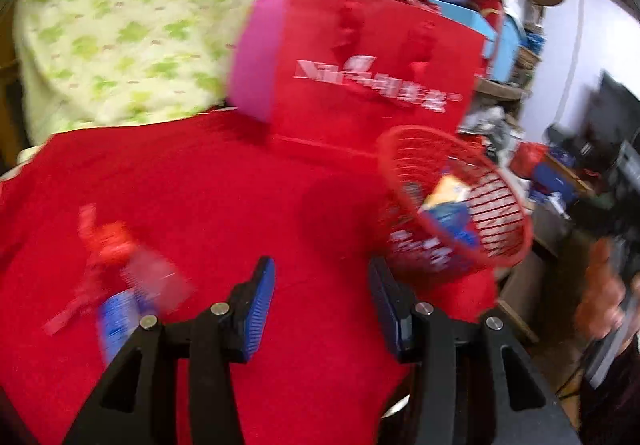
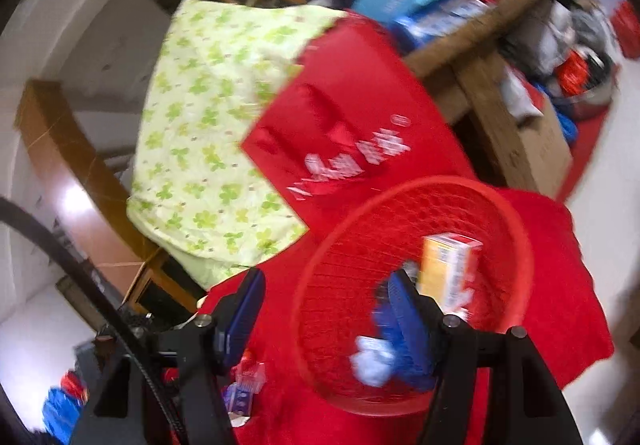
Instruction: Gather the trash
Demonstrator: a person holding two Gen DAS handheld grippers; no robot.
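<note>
Red cloth (image 1: 248,205): wrapper (image 1: 120,285) left of left gripper (image 1: 322,305), jaws apart, empty.

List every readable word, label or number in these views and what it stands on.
None can be read with certainty.
Red bag: white printed lettering, too blurred to read.
Red basket: white print on its side, blurred.
Orange carton in the basket: small print, unreadable.
Wrapper on the red cloth: blurred.

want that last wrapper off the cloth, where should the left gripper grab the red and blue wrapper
Grip the crumpled red end of the red and blue wrapper, coming from above, jaws across its narrow width. It lies flat on the red cloth, so the side offers no edge. The left gripper is open.
</note>
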